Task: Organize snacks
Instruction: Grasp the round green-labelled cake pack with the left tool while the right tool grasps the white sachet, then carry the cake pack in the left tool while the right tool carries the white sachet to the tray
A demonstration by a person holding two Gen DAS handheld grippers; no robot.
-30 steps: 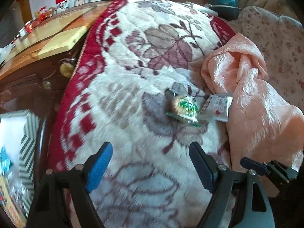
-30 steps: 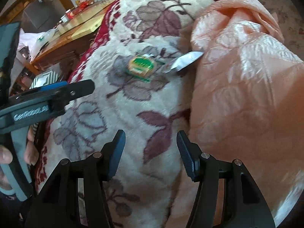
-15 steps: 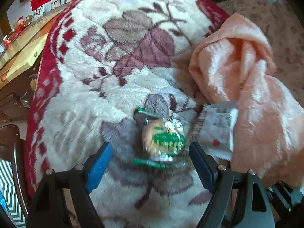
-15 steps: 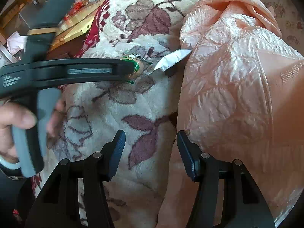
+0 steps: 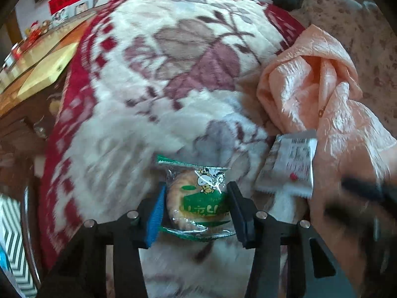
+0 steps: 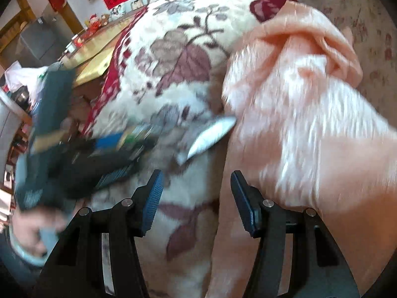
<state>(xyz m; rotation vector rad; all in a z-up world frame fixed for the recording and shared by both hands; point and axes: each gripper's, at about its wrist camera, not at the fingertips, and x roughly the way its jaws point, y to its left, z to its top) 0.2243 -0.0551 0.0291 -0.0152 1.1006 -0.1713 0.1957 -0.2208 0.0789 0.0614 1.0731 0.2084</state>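
A round biscuit in a clear and green wrapper (image 5: 197,202) lies on a fluffy floral blanket (image 5: 173,69). My left gripper (image 5: 196,209) has closed in on it, with a finger touching each side of the packet. A white snack packet (image 5: 290,164) lies just right of it against a peach quilt (image 5: 330,92). In the right wrist view the white packet (image 6: 211,136) shows edge on, and the left gripper (image 6: 104,154) is a blurred dark shape to its left. My right gripper (image 6: 196,198) is open and empty above the blanket, short of the white packet.
A wooden table (image 5: 37,72) with small items stands to the left of the blanket. A striped box (image 5: 12,226) sits at the lower left. The peach quilt (image 6: 310,124) fills the right side. A flowered sofa cover (image 5: 359,32) lies behind it.
My left gripper moved forward and its fingers narrowed onto the biscuit packet. The right gripper shifted slightly forward and kept its opening.
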